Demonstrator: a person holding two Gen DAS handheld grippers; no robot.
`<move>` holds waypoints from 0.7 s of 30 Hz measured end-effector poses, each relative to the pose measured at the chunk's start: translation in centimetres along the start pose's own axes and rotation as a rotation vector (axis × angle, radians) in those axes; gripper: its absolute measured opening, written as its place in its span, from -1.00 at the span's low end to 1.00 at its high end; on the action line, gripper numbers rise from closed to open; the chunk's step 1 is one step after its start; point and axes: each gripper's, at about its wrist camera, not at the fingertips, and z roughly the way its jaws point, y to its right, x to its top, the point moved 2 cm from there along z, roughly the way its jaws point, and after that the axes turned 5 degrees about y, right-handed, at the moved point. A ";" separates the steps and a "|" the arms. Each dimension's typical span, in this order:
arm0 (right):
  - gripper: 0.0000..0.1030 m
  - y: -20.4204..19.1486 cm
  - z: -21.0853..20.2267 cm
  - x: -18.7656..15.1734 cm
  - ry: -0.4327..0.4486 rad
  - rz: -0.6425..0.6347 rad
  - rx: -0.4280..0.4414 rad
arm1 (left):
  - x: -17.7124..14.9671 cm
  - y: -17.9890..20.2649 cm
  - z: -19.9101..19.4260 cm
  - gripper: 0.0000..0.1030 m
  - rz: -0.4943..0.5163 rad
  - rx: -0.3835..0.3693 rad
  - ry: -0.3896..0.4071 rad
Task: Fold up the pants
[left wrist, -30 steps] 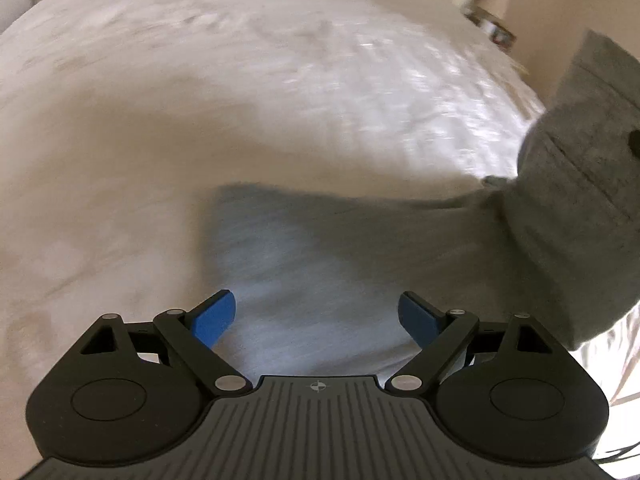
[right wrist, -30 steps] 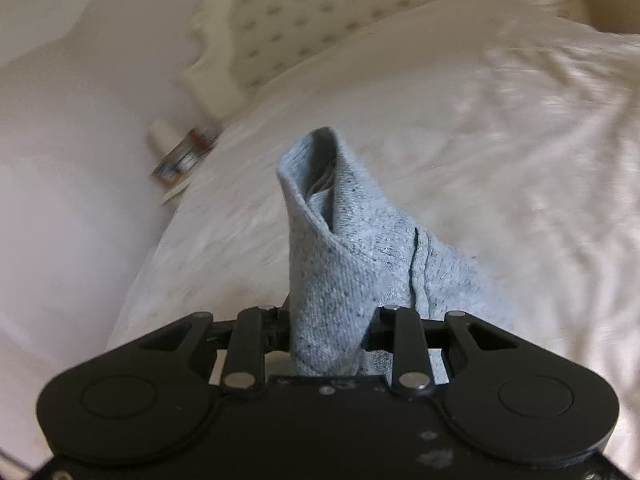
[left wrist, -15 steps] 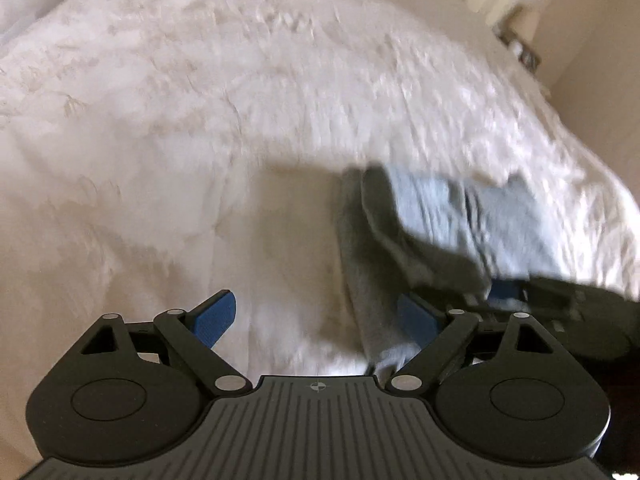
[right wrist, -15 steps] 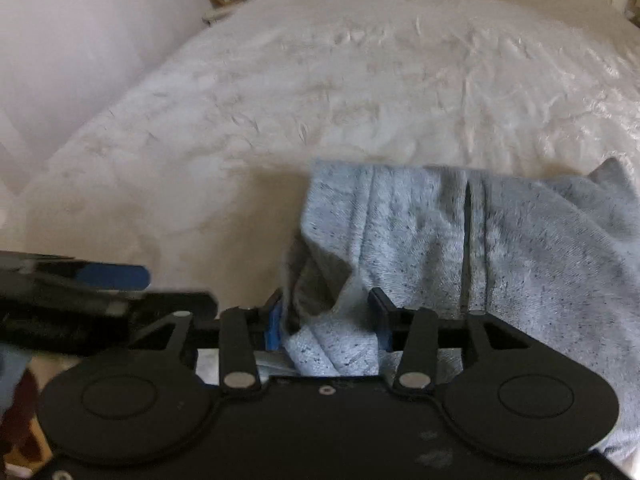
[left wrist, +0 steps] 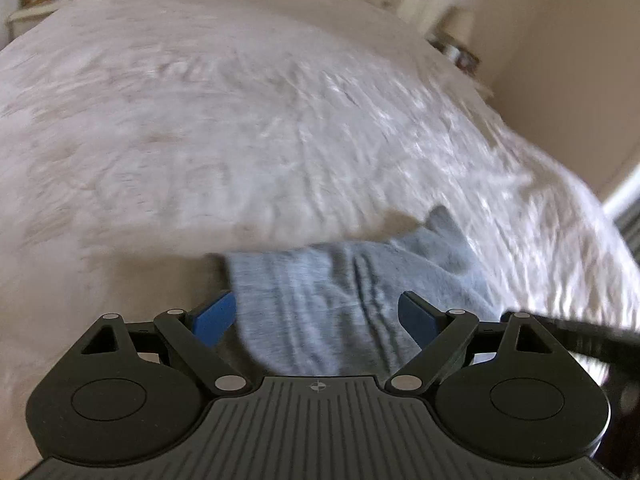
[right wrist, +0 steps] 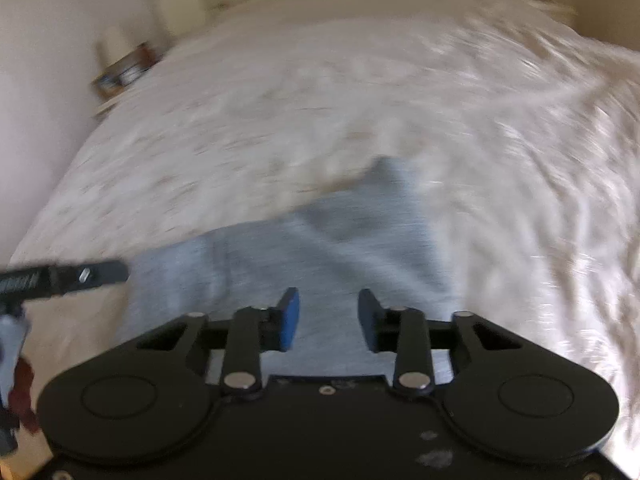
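One pair of heathered light-grey knit pants (left wrist: pixel 344 296) lies bunched on a white quilted bedspread (left wrist: pixel 240 128), just ahead of two grippers, left (left wrist: pixel 316 318) spread wide, right (right wrist: pixel 329 318) partly parted, both empty.

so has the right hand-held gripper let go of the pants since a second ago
Yes. The right hand-held gripper was clamped on the pants; now it is open and the pants lie on the bed.

Left hand-held gripper (left wrist: pixel 316 316) spread wide, right hand-held gripper (right wrist: pixel 329 319) parted, both holding nothing.
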 end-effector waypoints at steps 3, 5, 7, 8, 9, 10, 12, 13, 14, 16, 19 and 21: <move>-0.35 2.5 1.6 0.2 -0.043 0.029 -0.024 | -1.6 0.8 1.7 0.72 0.029 0.022 -0.068; -0.39 3.3 2.7 -0.9 -0.113 0.029 -0.028 | -3.6 0.4 2.7 0.71 0.037 0.074 -0.157; -0.39 3.6 3.3 -2.9 -0.202 0.014 -0.006 | -6.3 -0.9 3.5 0.72 0.012 0.128 -0.281; -0.39 3.5 3.0 -4.0 -0.230 -0.009 0.010 | -7.5 -1.8 3.5 0.74 -0.035 0.129 -0.318; -0.40 3.4 2.4 -5.0 -0.253 -0.031 0.026 | -8.5 -2.7 3.3 0.74 -0.101 0.116 -0.337; -0.42 3.3 2.1 -6.1 -0.273 -0.046 0.040 | -9.2 -3.4 2.8 0.74 -0.161 0.110 -0.337; -0.42 3.7 1.1 -6.7 -0.274 -0.028 0.052 | -9.6 -3.6 1.8 0.74 -0.195 0.112 -0.314; -0.41 4.1 0.5 -6.6 -0.270 -0.001 0.061 | -9.5 -3.5 1.5 0.74 -0.183 0.118 -0.305; -0.42 4.5 0.2 -6.3 -0.267 0.020 0.072 | -9.4 -3.3 1.4 0.74 -0.167 0.124 -0.300; -0.39 5.1 -0.9 -5.6 -0.256 0.025 0.083 | -9.0 -2.8 1.5 0.73 -0.143 0.133 -0.303; -0.39 5.3 -2.0 -4.5 -0.220 -0.023 0.115 | -7.5 -1.8 1.1 0.71 -0.094 0.153 -0.265; -0.39 5.5 -2.4 -3.3 -0.180 -0.037 0.121 | -5.4 -0.6 0.1 0.71 -0.050 0.149 -0.186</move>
